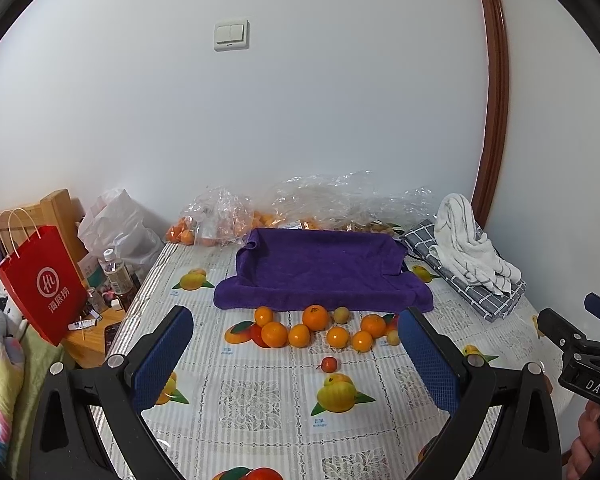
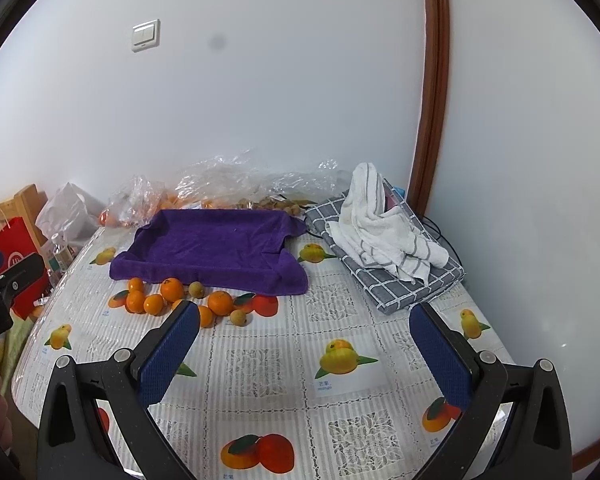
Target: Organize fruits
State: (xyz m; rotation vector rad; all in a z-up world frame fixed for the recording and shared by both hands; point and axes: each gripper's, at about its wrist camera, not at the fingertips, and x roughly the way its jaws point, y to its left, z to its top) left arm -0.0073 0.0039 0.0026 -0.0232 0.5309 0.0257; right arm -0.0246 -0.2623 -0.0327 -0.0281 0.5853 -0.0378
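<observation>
Several loose oranges (image 1: 315, 317) lie in a row on the table in front of a purple towel tray (image 1: 320, 264), with two small yellowish fruits (image 1: 341, 315) and one small red fruit (image 1: 329, 364) nearer me. The same oranges (image 2: 172, 289) and purple tray (image 2: 216, 240) show at the left in the right wrist view. My left gripper (image 1: 298, 330) is open and empty, hovering over the table just short of the fruit row. My right gripper (image 2: 305, 324) is open and empty, to the right of the fruits.
Clear plastic bags of fruit (image 1: 220, 216) lie behind the tray by the wall. A white towel (image 1: 466, 240) sits on a folded grey checked cloth (image 1: 484, 296) at the right. A red paper bag (image 1: 40, 280) and bottles (image 1: 114, 272) stand left of the table.
</observation>
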